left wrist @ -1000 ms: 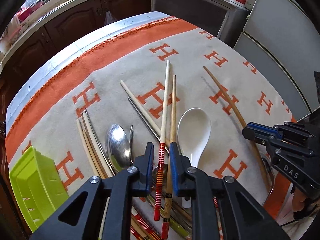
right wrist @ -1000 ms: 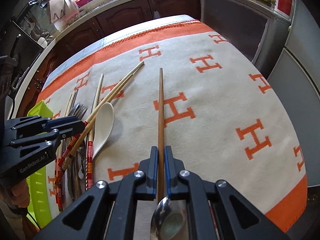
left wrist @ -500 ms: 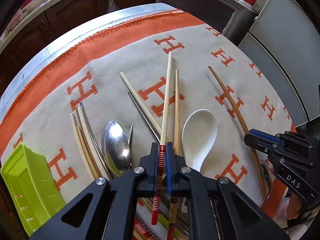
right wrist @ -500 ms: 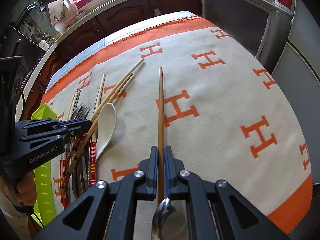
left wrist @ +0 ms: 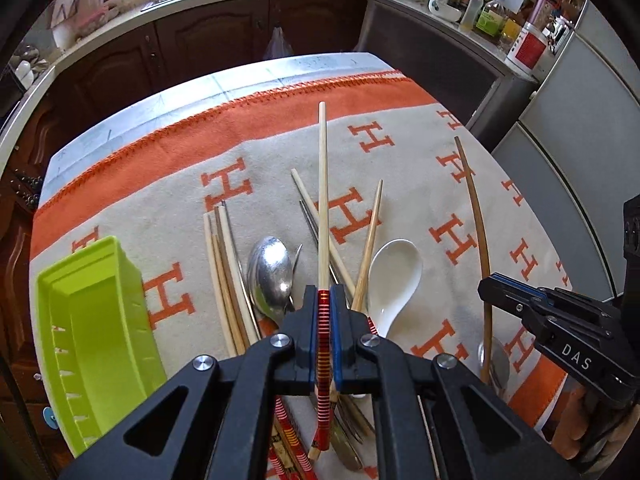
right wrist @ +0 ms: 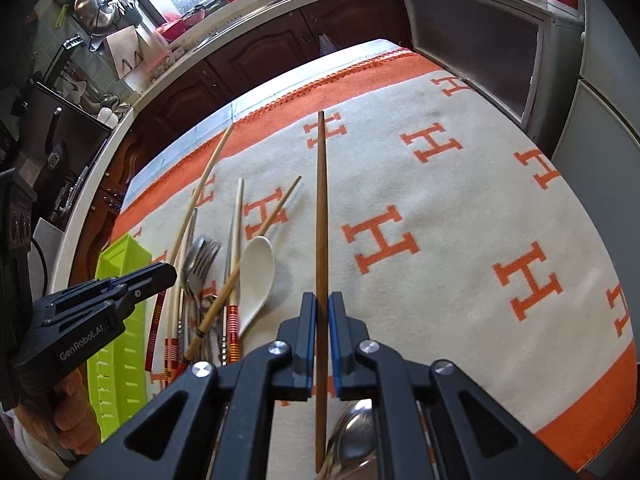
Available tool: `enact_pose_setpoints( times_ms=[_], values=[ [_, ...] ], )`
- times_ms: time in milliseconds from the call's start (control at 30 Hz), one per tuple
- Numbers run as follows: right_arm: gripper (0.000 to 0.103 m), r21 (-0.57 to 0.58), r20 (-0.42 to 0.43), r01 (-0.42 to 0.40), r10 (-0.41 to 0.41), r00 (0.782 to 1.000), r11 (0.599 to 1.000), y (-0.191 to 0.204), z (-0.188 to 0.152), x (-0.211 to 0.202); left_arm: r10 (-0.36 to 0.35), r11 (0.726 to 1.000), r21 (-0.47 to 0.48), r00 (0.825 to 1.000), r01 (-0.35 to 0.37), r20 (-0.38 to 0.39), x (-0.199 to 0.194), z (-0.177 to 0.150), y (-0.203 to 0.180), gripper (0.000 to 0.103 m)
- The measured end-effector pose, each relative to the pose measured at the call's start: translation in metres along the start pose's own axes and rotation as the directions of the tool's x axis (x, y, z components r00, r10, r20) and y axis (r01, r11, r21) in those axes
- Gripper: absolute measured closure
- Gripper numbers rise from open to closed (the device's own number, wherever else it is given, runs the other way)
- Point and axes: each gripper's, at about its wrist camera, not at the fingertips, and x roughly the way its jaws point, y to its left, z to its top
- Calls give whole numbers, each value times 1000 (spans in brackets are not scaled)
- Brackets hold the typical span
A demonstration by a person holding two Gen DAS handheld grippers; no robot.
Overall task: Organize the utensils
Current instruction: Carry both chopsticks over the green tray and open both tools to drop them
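Over the cloth (left wrist: 280, 152), the left gripper (left wrist: 323, 312) clamps a red-banded chopstick (left wrist: 322, 200) pointing to 12 o'clock; the utensil pile (left wrist: 280, 272) lies beneath, the green tray (left wrist: 92, 332) at 9. The right gripper (right wrist: 322, 320) pinches a brown chopstick (right wrist: 321, 208).

Left gripper (left wrist: 324, 300), matte black angular frame, blue-edged fingers (left wrist: 307, 320), silver round screws, white "GenRobot.AI" lettering, right gripper (right wrist: 322, 308) alike, marked "DAS", bare-skinned hand (right wrist: 68, 416) at seven o'clock
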Motion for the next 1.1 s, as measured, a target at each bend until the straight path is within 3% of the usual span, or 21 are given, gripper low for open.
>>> enact_pose_setpoints(
  times_ms=[233, 467, 700, 800, 867, 933, 1000, 1100],
  values=[
    [97, -61, -50, -164, 161, 986, 985, 52, 5, -22, 81, 989, -128, 994, -72, 69, -63, -34, 29, 100],
    [97, -167, -186, -321, 290, 939, 932, 138, -6, -20, 219, 938, -292, 971, -185, 90, -109, -84, 81, 100],
    [97, -203, -321, -362, 287, 903, 910, 205, -26, 20, 271, 895, -375, 962, -240, 30, -109, -129, 113, 99],
    [97, -203, -354, -345, 260, 898, 916, 220, -32, 40, 309, 880, -382, 951, -283, 9, -104, -141, 117, 99],
    [96, -205, -376, -332, 239, 895, 921, 227, -36, 51, 317, 873, -390, 949, -292, -1, -102, -144, 121, 93],
    [96, -209, -387, -308, 211, 898, 928, 230, -38, 59, 322, 869, -397, 947, -295, 3, -104, -146, 123, 68],
    [96, -210, -393, -292, 193, 899, 933, 230, -40, 65, 347, 862, -397, 938, -315, 9, -108, -146, 123, 50],
    [96, -214, -394, -281, 180, 901, 936, 226, -42, 65, 388, 854, -386, 921, -348, 27, -113, -143, 121, 41]
  ],
)
